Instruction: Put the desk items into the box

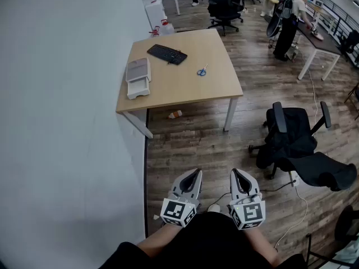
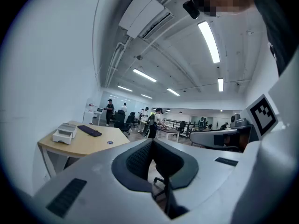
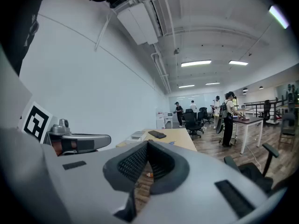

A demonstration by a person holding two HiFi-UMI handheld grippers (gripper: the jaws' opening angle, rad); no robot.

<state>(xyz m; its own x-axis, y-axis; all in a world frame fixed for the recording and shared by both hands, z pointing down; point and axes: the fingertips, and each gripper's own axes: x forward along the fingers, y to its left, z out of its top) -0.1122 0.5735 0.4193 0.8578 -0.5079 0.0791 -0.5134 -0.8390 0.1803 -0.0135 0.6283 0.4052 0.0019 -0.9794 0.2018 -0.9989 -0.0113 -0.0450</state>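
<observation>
We hold the left gripper [image 1: 192,176] and right gripper [image 1: 238,176] pressed together, empty, with the keyboard [image 1: 167,54] and scissors [image 1: 202,70] well apart around 12 o'clock.

Tiny indistinct blue item [image 1: 202,71] on the far desk [image 1: 179,91]

My left gripper [image 1: 194,174] and right gripper [image 1: 236,174] have smooth, matt grey plastic shells. Their pads [image 3: 132,164] are black and finely ribbed, and look like rubber. The desk [image 1: 185,91] has a pale wood-look top, smooth with a faint sheen, on white painted legs. The keyboard [image 1: 167,54] is matt black plastic, and the box [image 1: 138,77] is pale grey plastic. The floor [image 1: 190,144] is brown wood-grain planking. The wall [image 1: 61,122] is white and matt. The chair [image 1: 291,142] looks like black cloth.
</observation>
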